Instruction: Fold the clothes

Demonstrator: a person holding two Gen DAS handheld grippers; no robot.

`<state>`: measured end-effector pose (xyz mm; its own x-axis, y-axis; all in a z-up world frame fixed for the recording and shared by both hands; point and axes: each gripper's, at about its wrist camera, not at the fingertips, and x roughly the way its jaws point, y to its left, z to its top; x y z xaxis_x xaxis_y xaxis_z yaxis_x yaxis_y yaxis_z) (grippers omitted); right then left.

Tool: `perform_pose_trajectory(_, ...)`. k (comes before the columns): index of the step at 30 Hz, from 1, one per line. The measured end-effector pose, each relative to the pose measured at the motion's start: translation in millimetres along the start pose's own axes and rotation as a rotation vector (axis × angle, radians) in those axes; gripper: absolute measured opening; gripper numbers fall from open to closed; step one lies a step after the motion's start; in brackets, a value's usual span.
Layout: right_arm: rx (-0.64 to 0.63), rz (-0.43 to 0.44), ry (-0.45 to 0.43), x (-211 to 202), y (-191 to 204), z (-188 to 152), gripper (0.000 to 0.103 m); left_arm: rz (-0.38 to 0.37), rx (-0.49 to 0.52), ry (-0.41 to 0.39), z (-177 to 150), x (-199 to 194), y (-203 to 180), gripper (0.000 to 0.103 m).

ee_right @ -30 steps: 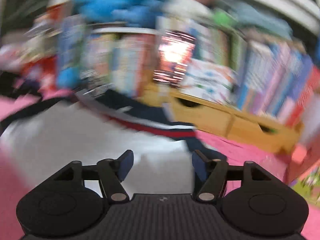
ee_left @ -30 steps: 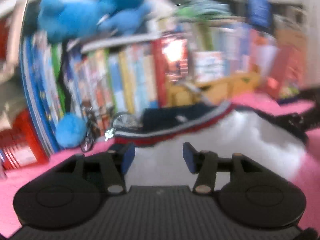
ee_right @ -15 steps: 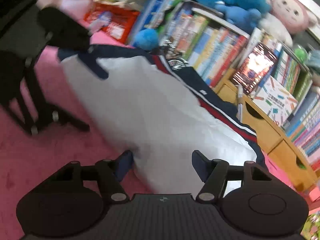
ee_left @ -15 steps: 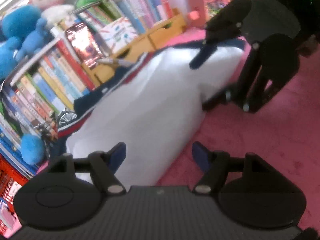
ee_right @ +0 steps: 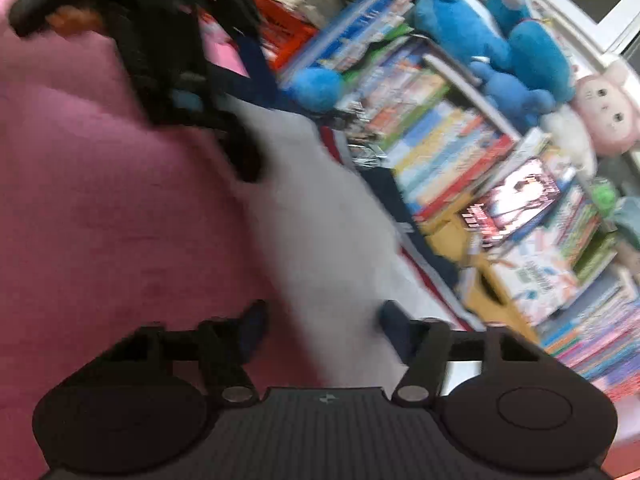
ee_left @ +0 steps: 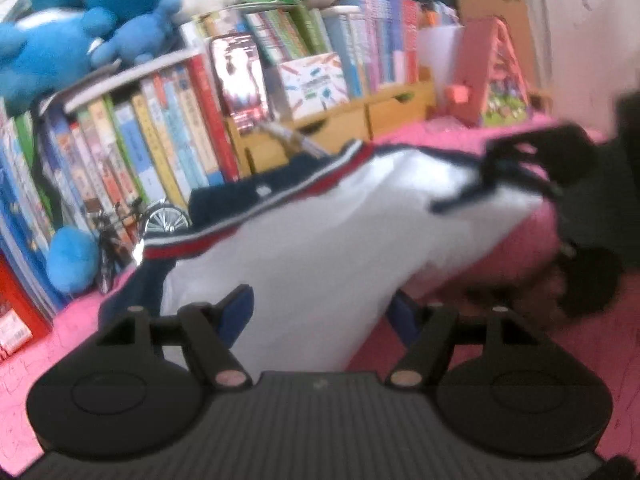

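Observation:
A white garment (ee_left: 320, 248) with navy and red trim lies spread on the pink surface (ee_left: 540, 360). In the left wrist view its near corner sits between the fingers of my left gripper (ee_left: 320, 314), which is open; the pads do not press on the cloth. My right gripper (ee_right: 322, 320) straddles the garment's (ee_right: 320, 240) other edge. Its jaws are closing with white cloth between them, and a gap still shows on both sides. That right gripper (ee_left: 480, 184) also appears blurred at the garment's far right corner. The left gripper's black frame (ee_right: 168, 60) shows at the upper left.
Rows of books (ee_left: 168, 140) and a wooden drawer box (ee_left: 360, 120) stand close behind the garment. Blue plush toys (ee_left: 80, 32) sit on top. A small model bicycle (ee_left: 132, 236) stands by the garment's left end. A pink toy stand (ee_left: 492, 76) is at the back right.
Both views swung from the shelf down onto the garment. My right gripper rolled and its fingers drew closer around the cloth edge. My left gripper opened wider and settled over the near corner.

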<state>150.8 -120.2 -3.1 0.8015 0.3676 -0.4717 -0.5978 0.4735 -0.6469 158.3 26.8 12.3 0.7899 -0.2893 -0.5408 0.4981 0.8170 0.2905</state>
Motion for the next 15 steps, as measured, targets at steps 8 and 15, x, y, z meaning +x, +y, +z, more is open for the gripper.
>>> perform_pose_trajectory(8, -0.068, 0.007, 0.003, 19, -14, -3, 0.026, 0.090, 0.316, 0.110, -13, 34, -32, 0.029)
perform_pose_trajectory(15, -0.147, -0.042, 0.121, 24, -38, -52, 0.018, 0.261, 0.426, 0.211, -57, 26, 6, 0.025)
